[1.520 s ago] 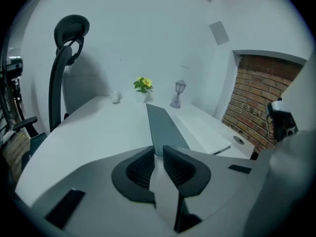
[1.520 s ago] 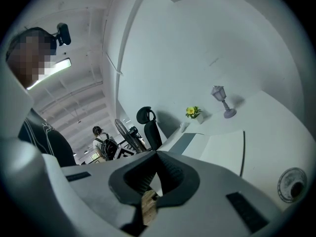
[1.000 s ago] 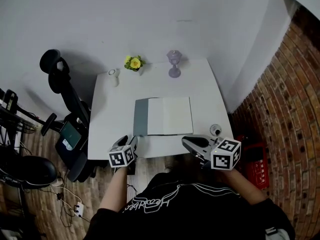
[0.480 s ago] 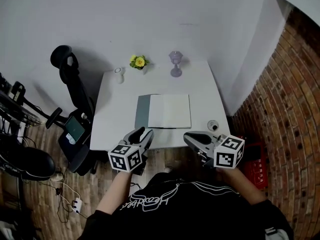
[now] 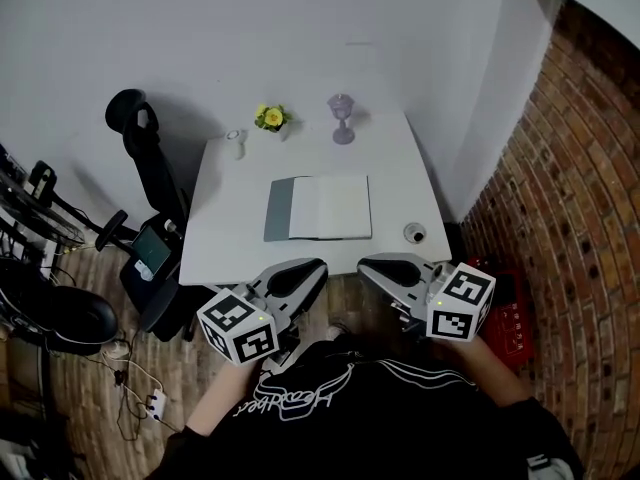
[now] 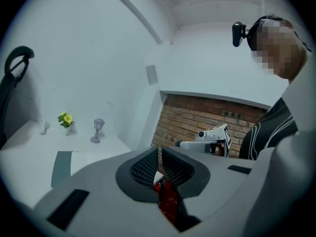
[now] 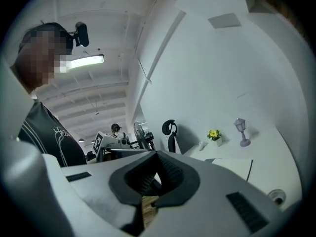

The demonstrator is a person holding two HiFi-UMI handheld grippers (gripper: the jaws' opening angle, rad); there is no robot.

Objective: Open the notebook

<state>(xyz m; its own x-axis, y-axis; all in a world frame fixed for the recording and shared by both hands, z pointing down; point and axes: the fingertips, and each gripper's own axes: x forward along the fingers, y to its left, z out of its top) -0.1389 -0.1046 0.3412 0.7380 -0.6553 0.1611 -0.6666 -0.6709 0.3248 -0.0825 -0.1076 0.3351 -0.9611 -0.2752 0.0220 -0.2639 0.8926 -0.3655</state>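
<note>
White table [image 5: 225,240], notebook [image 5: 320,208] lying open
Left gripper [image 5: 316,267] and right gripper [image 5: 364,265] hang side by side off the table's near edge, each with jaws pressed together, empty; the notebook lies ahead of both, well apart.

The left gripper [image 5: 312,268] no longer sits at the near edge of the worktop [image 5: 232,236]. It hangs clear of that edge, higher and closer to the person's chest. Its jaws, apart a moment ago, now meet with nothing between them. The right gripper [image 5: 368,266] is also further off the worktop's near edge, though by less. In the head view the worktop looks smaller and farther off.
</note>
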